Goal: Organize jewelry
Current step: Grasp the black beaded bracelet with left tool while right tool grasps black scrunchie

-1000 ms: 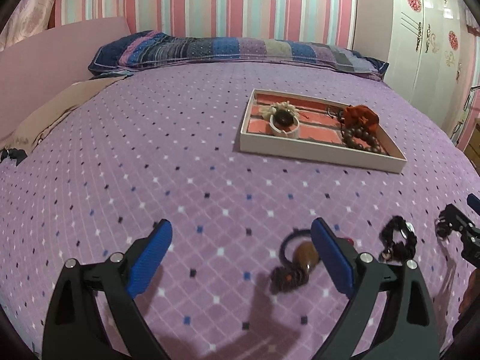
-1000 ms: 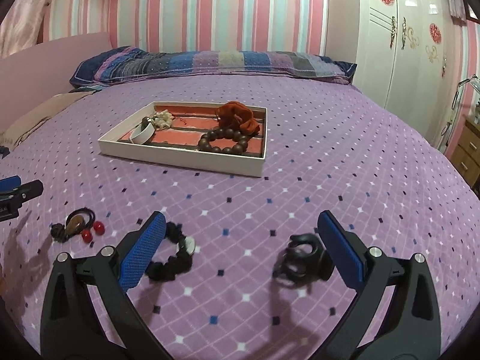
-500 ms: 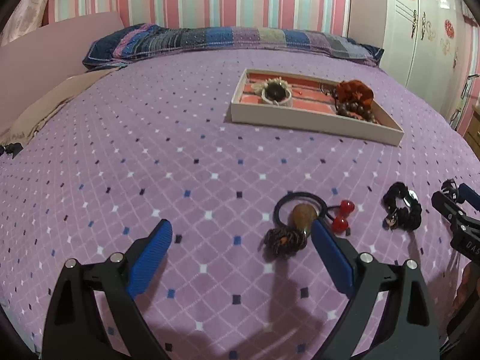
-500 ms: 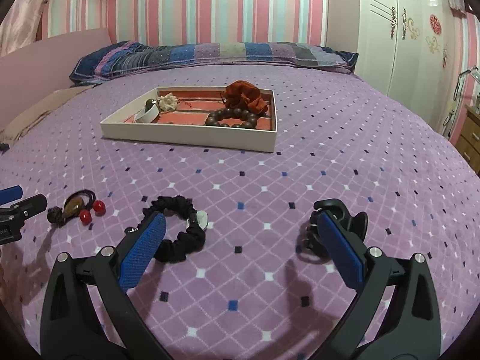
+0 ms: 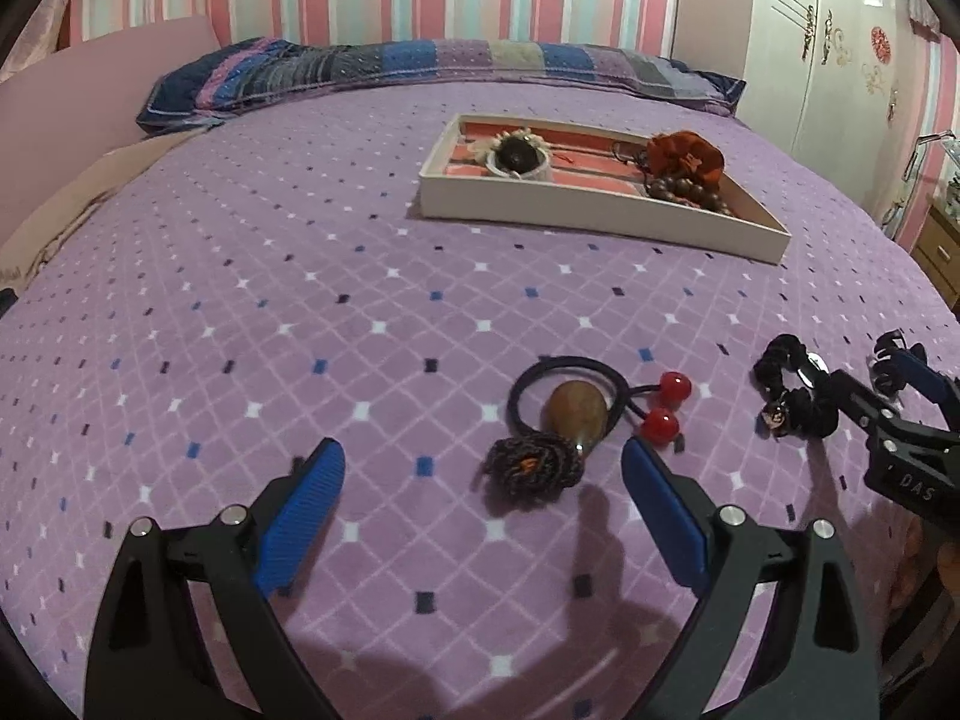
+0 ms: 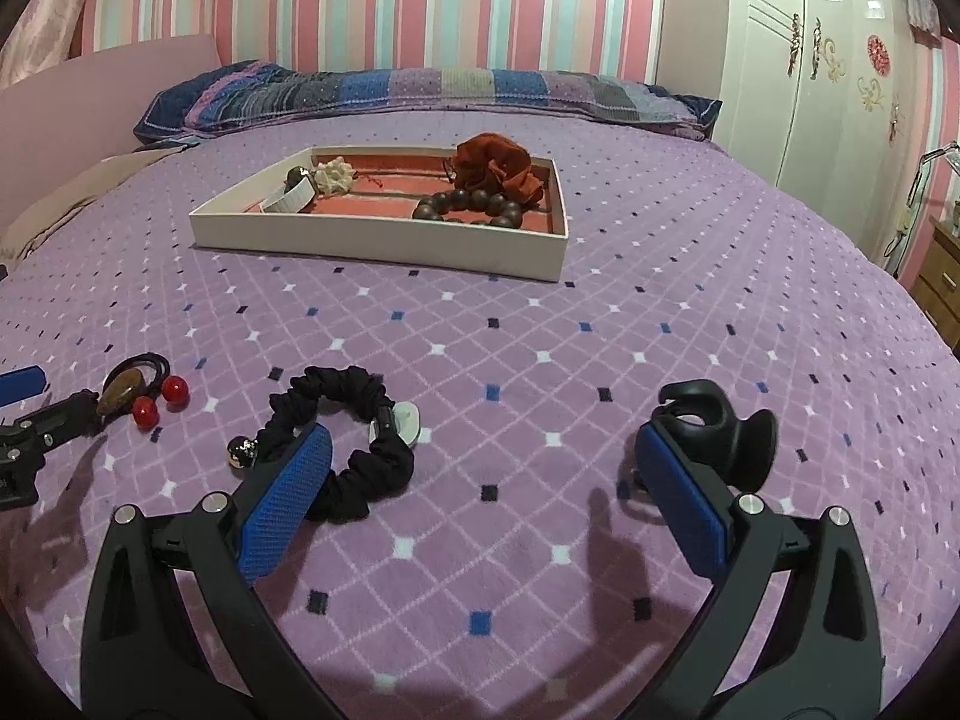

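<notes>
Purple bedspread (image 5: pixel 372 252); right gripper (image 5: pixel 900 396) marked "DAS", wide; left gripper (image 5: pixel 483 498) wide

The bed (image 5: pixel 252 276) is covered with a purple blanket (image 6: pixel 690 300) that has a pattern of white diamond lines and small white, blue and dark squares. At the far end a long striped pillow (image 5: pixel 420 63) lies across the bed. A shallow white tray (image 6: pixel 384 243) rests on the blanket in the middle part. Nearer to the cameras, three things lie directly on the blanket, apart from each other: a black hair tie with a brown bead and two red balls (image 5: pixel 576 408), a black scrunchie (image 6: pixel 354 438), and a black hair claw clip (image 6: pixel 714 438) to its right.
</notes>
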